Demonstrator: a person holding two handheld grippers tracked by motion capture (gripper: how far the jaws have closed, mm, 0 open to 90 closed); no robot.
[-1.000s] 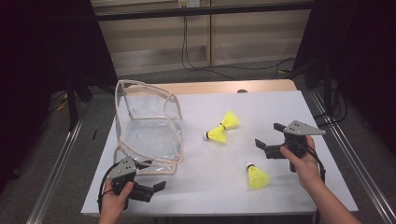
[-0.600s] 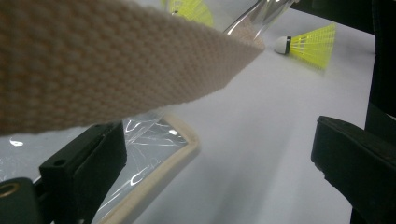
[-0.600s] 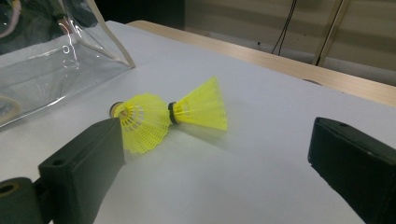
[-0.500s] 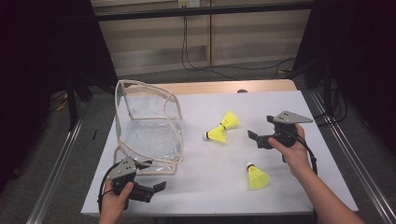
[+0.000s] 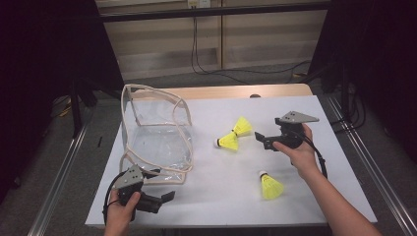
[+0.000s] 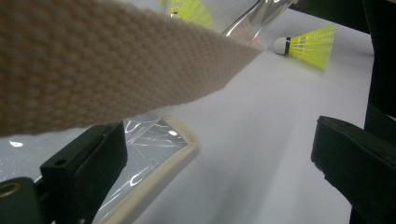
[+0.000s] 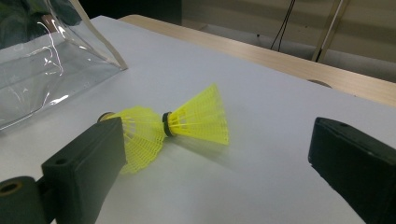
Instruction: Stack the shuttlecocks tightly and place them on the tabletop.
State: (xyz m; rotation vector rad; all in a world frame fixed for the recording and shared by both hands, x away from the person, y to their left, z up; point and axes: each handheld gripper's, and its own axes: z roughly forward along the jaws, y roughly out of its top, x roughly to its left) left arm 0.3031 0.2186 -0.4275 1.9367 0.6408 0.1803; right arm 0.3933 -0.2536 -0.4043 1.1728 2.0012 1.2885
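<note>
The right gripper [image 5: 259, 139], jaws wide and empty, approached the two touching yellow plastic shuttlecocks [image 5: 234, 134] beside the clear plastic bag [image 5: 156, 142]; next, it needed to close on one. The left gripper [image 5: 167, 196], jaws open, waited at the bag's beige strap [image 6: 116, 60].

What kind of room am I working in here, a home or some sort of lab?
Most likely a lab or test bench, not a home: a white-topped table flanked by metal rails, dark curtains on both sides, and cables hanging down the wood-panelled back wall.
</note>
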